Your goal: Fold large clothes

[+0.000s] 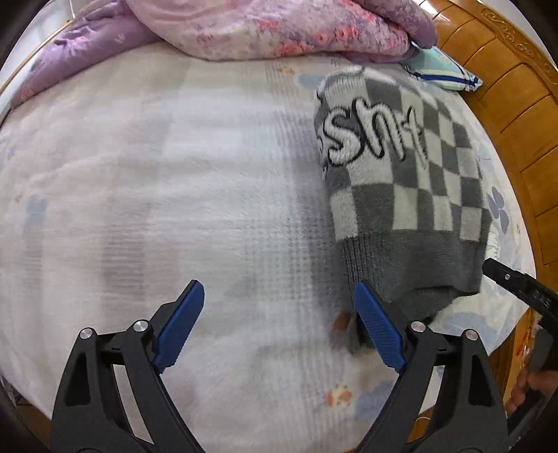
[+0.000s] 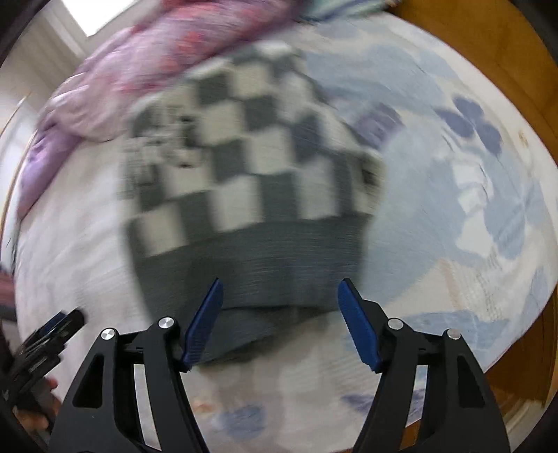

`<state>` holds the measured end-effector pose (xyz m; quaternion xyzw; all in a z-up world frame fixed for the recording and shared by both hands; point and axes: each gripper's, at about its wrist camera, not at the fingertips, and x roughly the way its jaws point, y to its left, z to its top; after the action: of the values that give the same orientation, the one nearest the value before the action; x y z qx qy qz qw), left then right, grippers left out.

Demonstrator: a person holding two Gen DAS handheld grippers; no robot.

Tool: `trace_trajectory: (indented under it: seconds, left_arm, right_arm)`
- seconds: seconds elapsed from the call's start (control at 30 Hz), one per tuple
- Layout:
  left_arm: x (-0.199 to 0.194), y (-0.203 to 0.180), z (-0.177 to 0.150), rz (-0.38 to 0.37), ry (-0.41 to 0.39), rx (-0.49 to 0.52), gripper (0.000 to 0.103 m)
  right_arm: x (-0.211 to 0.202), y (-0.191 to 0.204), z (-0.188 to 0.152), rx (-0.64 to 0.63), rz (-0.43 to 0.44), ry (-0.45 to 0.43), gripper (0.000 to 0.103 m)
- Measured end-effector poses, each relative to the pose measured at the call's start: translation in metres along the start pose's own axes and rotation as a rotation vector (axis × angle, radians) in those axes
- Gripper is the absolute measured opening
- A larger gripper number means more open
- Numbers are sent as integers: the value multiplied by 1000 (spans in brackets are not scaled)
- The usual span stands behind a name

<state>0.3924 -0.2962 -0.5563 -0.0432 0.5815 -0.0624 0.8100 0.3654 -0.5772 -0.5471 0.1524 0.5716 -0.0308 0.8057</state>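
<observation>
White fleecy bed cover (image 1: 157,181) with pale blue flowers spreads beneath both tools, a pink-purple quilt (image 1: 279,28) heaped at its far edge. On it lies the folded grey-and-white checkered sweater (image 1: 404,195), ribbed hem nearest. Left gripper (image 1: 279,324) fingers stand apart, empty, beside the hem; right gripper (image 2: 280,322) fingers also apart, holding nothing, over it
</observation>
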Motion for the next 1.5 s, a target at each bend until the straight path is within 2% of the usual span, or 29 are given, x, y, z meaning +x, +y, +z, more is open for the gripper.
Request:
trace_trajectory:
  seconds: [0.13, 0.17, 0.33, 0.47, 0.6, 0.73, 1.0, 1.13, 1.23, 1.37, 1.5]
  left_arm:
    - [-48, 0, -2, 23, -36, 25, 89]
    - [-61, -1, -2, 21, -47, 28, 89]
    - [-140, 4, 4, 29, -118, 39, 89]
    - [-206, 18, 0, 20, -207, 45, 91]
    - [-272, 39, -19, 30, -291, 75, 92]
    - [-338, 77, -55, 16, -358, 67, 92]
    - [-449, 144, -122, 19, -429, 86, 92]
    - [-493, 165, -146, 42, -446, 77, 95]
    - [-525, 176, -159, 45, -463, 79, 95]
    - [-557, 183, -172, 95, -505, 86, 97]
    - [-581, 191, -188, 77, -539, 66, 97]
  right_arm:
    - [-43, 49, -3, -71, 50, -23, 67]
    - [-57, 61, -5, -82, 58, -32, 73]
    - [-124, 113, -12, -162, 46, -98, 88]
    - [-170, 151, -25, -226, 20, -136, 91]
    - [-217, 188, -50, -249, 24, -180, 93]
    - [-262, 227, -86, -263, 19, -225, 93]
    - [-351, 299, -180, -243, 5, -308, 94]
    - [-387, 327, -212, -264, -2, -323, 94]
    - [-413, 342, -225, -285, -11, -349, 94]
    - [-439, 356, -239, -317, -24, -381, 95]
    - [-457, 364, -252, -337, -23, -397, 95]
